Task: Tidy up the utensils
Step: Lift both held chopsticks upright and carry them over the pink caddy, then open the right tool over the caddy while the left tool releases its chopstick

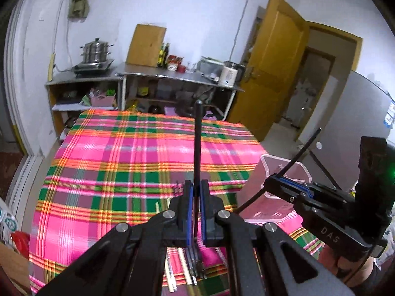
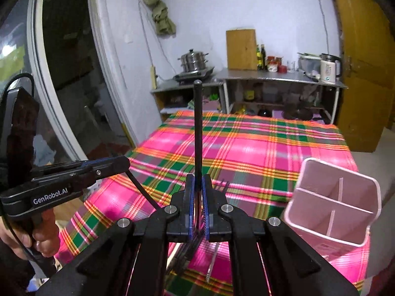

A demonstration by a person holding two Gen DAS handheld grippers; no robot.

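On the left, my left tongs (image 1: 196, 192) are closed tight on a thin black stick (image 1: 198, 148) that points straight up. Under them, more utensils (image 1: 190, 268) lie in a row on the pink plaid cloth (image 1: 111, 167) covering the counter. To the right, my right tongs (image 2: 197, 190) pinch another black stick (image 2: 198, 128), also standing up. A hand (image 2: 37, 241) holds the left tool's handle. Far right, a pink holder (image 2: 330, 204) with dividers inside sits on the cloth near the counter's edge, just beside the right tongs.
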